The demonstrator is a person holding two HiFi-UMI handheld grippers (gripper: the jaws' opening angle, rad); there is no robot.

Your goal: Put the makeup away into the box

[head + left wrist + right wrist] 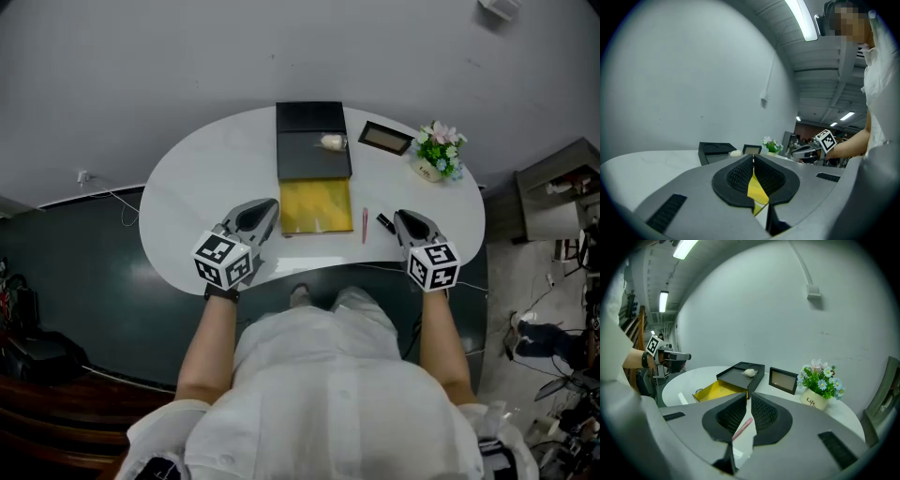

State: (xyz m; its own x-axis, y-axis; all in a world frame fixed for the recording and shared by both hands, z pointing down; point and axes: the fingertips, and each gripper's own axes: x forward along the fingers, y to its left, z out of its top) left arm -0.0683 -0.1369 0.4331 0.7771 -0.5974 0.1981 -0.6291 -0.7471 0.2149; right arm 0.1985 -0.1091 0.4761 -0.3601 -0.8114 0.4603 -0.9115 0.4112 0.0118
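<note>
A: How do the two tools stand?

B: The left tool (270, 208) has its jaws pressed together with nothing gripped. The yellow in the slit, in its own view, is the yellow tray (317, 208) lying beyond. The right tool (403, 217) is drawn narrow too. Its jaws all but meet and are empty, and the pink stick (365, 225) shows past them.

A: And the box?

B: The black box (309, 120) sits mid-way along the white bench (187, 197), at 12 o'clock from the person. Its tray is pulled out toward 6 o'clock, open on top.

A: Where's the makeup?

B: A pale puff (332, 142) lies on the box's black top, near its 3 o'clock edge. The pink stick lies on the bench just beside the tray, at its 3 o'clock. A small black piece (384, 222) lies between the stick and the right tool's tips.

A: The left tool's place?

B: At 9 o'clock of the tray, tips just beside its edge. Whether they touch, I can't tell.

A: Anything else?

B: A picture frame (385, 139) stands at 3 o'clock of the box. A flower pot (438, 152) is at 3 o'clock of the frame.
</note>
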